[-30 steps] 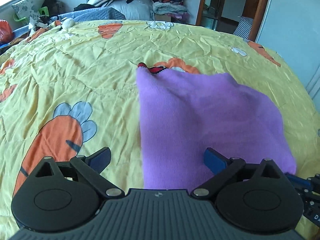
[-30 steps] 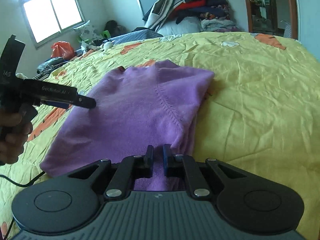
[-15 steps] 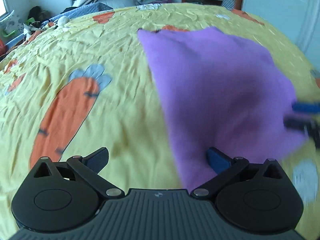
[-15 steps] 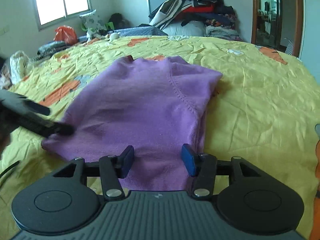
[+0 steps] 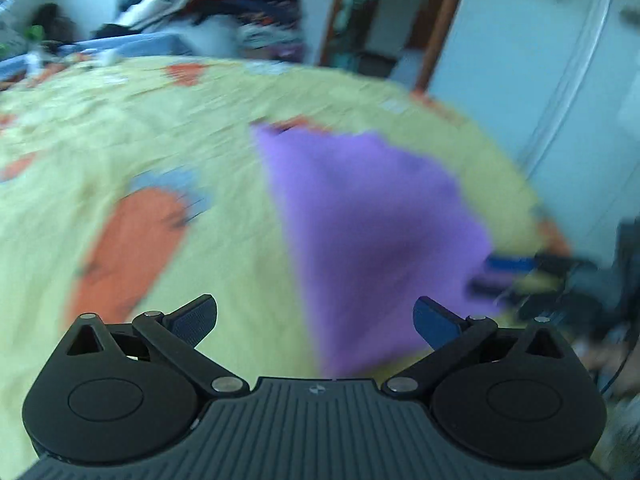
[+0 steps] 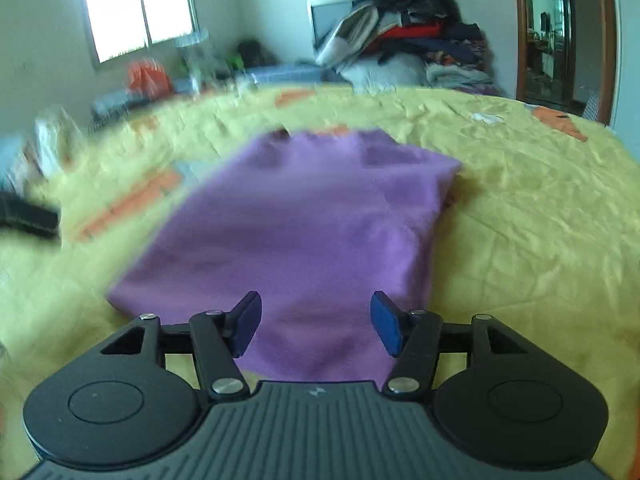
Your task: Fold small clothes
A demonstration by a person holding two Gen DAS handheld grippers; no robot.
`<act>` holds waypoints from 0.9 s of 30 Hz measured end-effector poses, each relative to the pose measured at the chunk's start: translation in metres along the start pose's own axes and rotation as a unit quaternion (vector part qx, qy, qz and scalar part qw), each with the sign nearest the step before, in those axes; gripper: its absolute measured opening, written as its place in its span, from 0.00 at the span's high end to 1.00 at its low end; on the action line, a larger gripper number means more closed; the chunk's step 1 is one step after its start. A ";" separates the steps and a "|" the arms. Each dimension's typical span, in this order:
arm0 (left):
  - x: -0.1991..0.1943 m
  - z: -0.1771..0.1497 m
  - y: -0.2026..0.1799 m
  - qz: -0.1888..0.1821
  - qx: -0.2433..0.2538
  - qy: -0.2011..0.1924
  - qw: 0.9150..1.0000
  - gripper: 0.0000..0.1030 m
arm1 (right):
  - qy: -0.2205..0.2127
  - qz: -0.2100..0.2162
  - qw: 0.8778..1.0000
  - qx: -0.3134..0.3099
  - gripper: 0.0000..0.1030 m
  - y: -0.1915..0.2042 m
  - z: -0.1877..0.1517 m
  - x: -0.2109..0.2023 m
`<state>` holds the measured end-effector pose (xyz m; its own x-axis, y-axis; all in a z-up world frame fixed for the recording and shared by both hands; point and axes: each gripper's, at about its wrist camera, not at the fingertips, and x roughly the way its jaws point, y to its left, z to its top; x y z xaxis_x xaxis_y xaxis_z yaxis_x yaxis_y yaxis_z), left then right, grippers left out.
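The bed, under its yellow carrot-print cover, carries everything ahead of both our tongs. On it lies the purple sweater, partly folded, its near hem running between and just below the right tongs and reaching under the right finger of the left tongs. Both tongs are spread wide, gripping nothing. Our worry: both views are blurred, so a hasty pinch could catch the cover along with the knit, or take one layer only and undo the fold.

Two low wrist views over the bed — both sharing the purple garment, near, facing its far end
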<state>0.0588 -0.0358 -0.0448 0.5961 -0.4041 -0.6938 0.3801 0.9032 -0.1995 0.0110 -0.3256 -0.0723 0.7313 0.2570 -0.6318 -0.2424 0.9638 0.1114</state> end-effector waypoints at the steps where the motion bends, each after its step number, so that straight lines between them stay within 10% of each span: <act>1: 0.018 0.011 -0.006 0.017 0.000 0.007 1.000 0.00 | -0.001 -0.006 1.000 0.002 0.42 -0.004 0.003 0.000; 5: 0.084 0.046 0.008 0.059 -0.048 0.048 0.996 0.01 | -0.012 0.013 0.993 0.114 0.07 -0.050 0.027 0.004; 15: 0.130 0.054 0.059 -0.135 -0.196 0.086 0.967 0.00 | 0.000 0.191 0.951 0.244 0.08 -0.126 0.041 0.066; 20: 0.141 0.045 0.074 -0.211 -0.269 0.083 0.936 0.02 | 0.017 0.224 0.944 0.241 0.34 -0.112 0.044 0.081; 21: 0.143 0.047 0.076 -0.209 -0.275 0.084 0.934 0.18 | 0.014 0.221 0.944 0.244 0.40 -0.110 0.044 0.081; 23: 0.152 0.056 0.073 -0.159 -0.260 0.116 0.945 0.68 | 0.026 0.195 0.943 0.268 0.70 -0.112 0.045 0.087; 27: 0.144 0.078 0.038 -0.082 -0.160 0.118 0.977 0.70 | 0.028 0.144 0.959 0.242 0.76 -0.091 0.057 0.083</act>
<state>0.2144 -0.0707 -0.0986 0.3524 -0.5370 -0.7664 0.1944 0.8431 -0.5014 0.1303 -0.3879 -0.0916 0.6400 0.5262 -0.5600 -0.0951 0.7774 0.6218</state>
